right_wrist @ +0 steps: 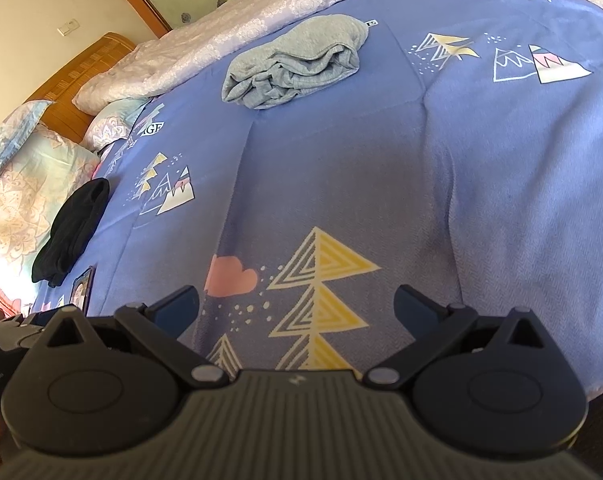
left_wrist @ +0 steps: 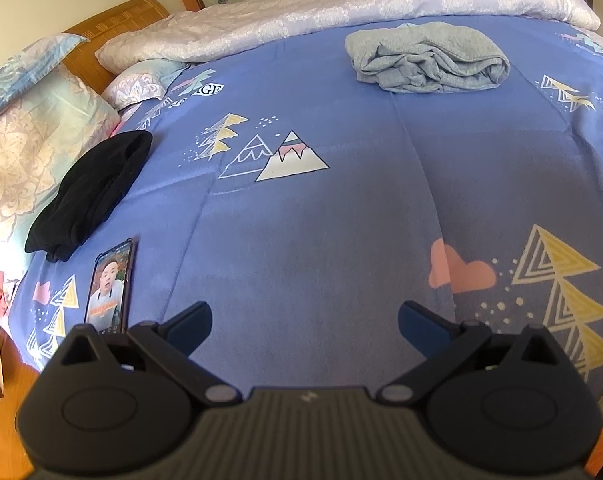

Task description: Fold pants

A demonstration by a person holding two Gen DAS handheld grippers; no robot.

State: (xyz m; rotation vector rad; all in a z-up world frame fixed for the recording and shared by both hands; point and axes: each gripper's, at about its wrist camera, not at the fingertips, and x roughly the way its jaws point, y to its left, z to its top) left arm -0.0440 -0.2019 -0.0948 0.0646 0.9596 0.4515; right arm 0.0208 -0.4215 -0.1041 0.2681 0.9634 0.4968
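Note:
Grey pants (left_wrist: 427, 60) lie folded in a bundle at the far side of the blue patterned bedspread (left_wrist: 321, 220); they also show in the right wrist view (right_wrist: 297, 64). A black folded garment (left_wrist: 89, 192) lies at the left near the pillows, also in the right wrist view (right_wrist: 71, 232). My left gripper (left_wrist: 303, 322) is open and empty above the near part of the bed. My right gripper (right_wrist: 297, 308) is open and empty above the near bed, over a yellow tree print.
A phone (left_wrist: 109, 288) with a lit screen lies near the bed's left edge, just ahead of my left gripper. Pillows (left_wrist: 33, 140) and a wooden headboard (left_wrist: 117, 16) are at the left. A pale quilt (left_wrist: 341, 8) is bunched along the far side.

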